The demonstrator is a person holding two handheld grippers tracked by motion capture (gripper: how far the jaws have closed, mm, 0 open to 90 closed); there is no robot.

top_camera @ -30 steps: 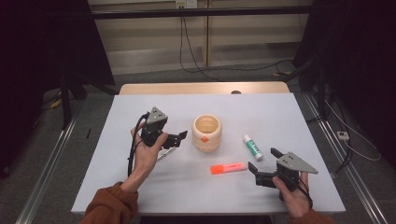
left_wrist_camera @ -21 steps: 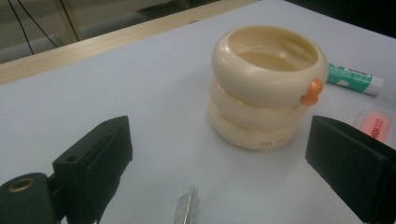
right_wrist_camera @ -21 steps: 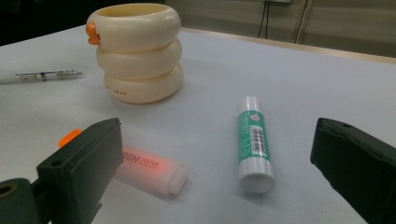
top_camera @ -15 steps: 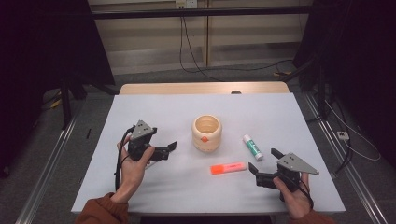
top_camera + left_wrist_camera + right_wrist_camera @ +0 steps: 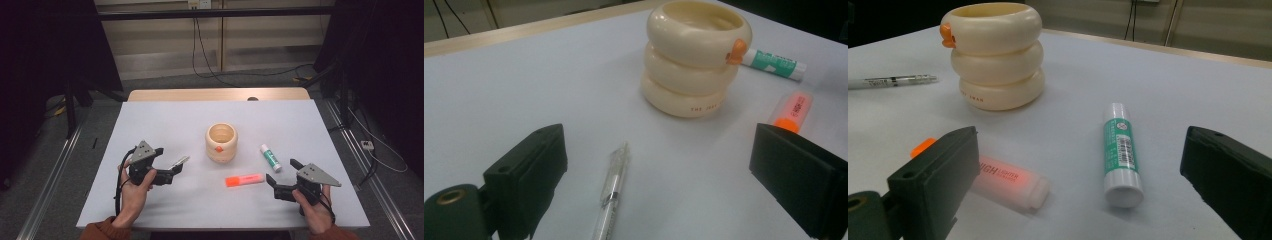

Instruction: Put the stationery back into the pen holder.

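On the table (image 5: 165,120), the left gripper (image 5: 167,175) sits at about 8 o'clock from the cup (image 5: 221,143), held low in the person's left hand (image 5: 132,192). Its jaws stand wide apart with nothing between them. A clear pen (image 5: 179,161) lies flat on the table just off the jaws' tips, at about 1 o'clock from the gripper; in the left gripper view the pen (image 5: 613,192) lies in the gap between the two jaws, touching neither.

The cream, ringed cup stands upright near the table's middle. An orange highlighter (image 5: 244,180) lies at 5 o'clock from it, and a green-and-white glue stick (image 5: 270,157) at 4 o'clock.

The right gripper (image 5: 276,187) rests at 4 o'clock of the highlighter, jaws spread and empty, just short of the highlighter's end.
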